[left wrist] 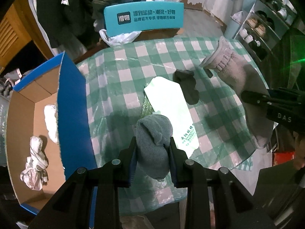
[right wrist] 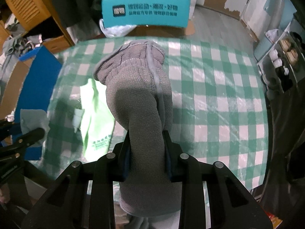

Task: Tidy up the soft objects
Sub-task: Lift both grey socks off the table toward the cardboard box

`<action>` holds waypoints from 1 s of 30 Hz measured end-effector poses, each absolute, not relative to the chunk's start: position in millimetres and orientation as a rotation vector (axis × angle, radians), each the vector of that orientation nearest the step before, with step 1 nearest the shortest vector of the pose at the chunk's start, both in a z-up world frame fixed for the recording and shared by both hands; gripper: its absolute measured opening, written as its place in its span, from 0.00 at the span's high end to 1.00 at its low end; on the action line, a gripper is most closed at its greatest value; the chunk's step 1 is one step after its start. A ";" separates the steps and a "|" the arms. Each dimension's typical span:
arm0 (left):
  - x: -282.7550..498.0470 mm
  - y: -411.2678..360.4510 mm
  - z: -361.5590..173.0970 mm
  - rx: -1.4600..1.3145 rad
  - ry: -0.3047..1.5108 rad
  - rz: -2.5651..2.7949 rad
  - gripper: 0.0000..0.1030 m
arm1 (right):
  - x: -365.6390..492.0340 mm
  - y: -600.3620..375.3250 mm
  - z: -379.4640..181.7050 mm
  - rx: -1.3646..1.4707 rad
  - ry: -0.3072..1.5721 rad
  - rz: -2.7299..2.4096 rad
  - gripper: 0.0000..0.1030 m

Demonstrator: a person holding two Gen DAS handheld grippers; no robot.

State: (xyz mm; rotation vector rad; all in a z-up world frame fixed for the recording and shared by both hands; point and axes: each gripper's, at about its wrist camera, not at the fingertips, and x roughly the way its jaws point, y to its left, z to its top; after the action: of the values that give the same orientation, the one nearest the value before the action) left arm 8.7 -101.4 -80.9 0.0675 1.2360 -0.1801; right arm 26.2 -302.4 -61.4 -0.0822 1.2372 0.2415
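My left gripper (left wrist: 152, 145) is shut on a grey sock (left wrist: 153, 141) and holds it above the checked table (left wrist: 122, 70). My right gripper (right wrist: 145, 141) is shut on a long grey fleece glove (right wrist: 137, 87), which also shows at the right of the left wrist view (left wrist: 234, 76), held over the table. A black sock (left wrist: 187, 85) lies on the table beside a pale green plastic bag (left wrist: 169, 106). An open blue cardboard box (left wrist: 70, 99) stands left of the table, with white cloths (left wrist: 35, 162) inside.
A teal chair back (left wrist: 143, 18) stands beyond the table's far edge, with a white plastic bag (left wrist: 120, 38) under it. A shoe rack (left wrist: 266, 24) is at the far right. Dark coats (left wrist: 63, 9) hang at the back left.
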 end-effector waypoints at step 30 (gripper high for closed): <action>8.0 -74.1 -45.7 0.014 1.168 -0.141 0.72 | 22.5 -264.4 -12.7 -0.032 1.133 0.357 0.73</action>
State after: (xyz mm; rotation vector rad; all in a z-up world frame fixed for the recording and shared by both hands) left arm 8.0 -74.1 -45.7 0.0137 1.1679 -0.1412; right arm 22.5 -264.4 -12.7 -0.0323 1.1329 0.3570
